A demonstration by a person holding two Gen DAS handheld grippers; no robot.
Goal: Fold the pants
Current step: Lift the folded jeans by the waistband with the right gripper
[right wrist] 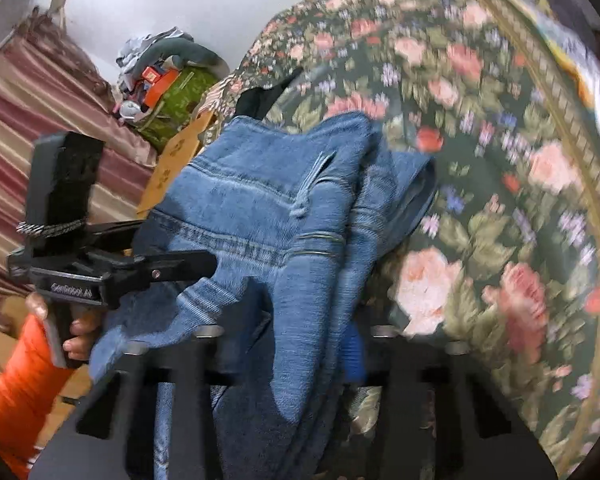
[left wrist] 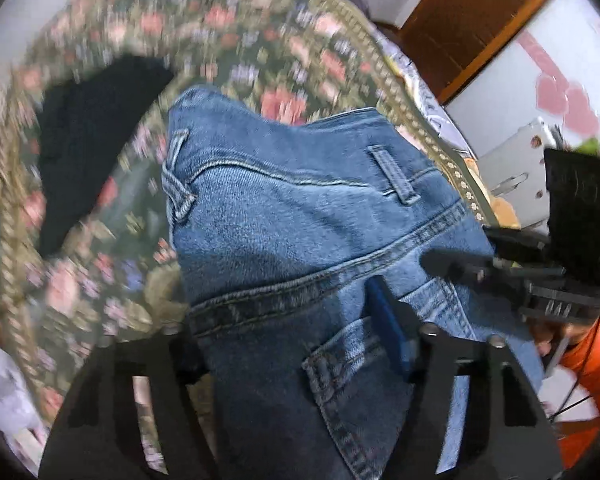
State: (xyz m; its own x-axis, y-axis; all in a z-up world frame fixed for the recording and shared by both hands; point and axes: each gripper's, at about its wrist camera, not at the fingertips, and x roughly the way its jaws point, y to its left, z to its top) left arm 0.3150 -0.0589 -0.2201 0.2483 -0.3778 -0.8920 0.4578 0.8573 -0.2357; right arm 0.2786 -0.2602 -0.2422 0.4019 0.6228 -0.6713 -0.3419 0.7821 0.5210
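Jeans [left wrist: 300,216] held up over the floral bedspread [left wrist: 228,32]. Left gripper [left wrist: 300,356] fingers clamp the denim below the waistband; right gripper [right wrist: 284,340] fingers clenched on a bunched denim fold.

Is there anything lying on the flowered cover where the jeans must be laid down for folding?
Yes. A black garment lies on the flowered cover, just beyond the jeans on their left side. The rest of the cover nearby looks free.
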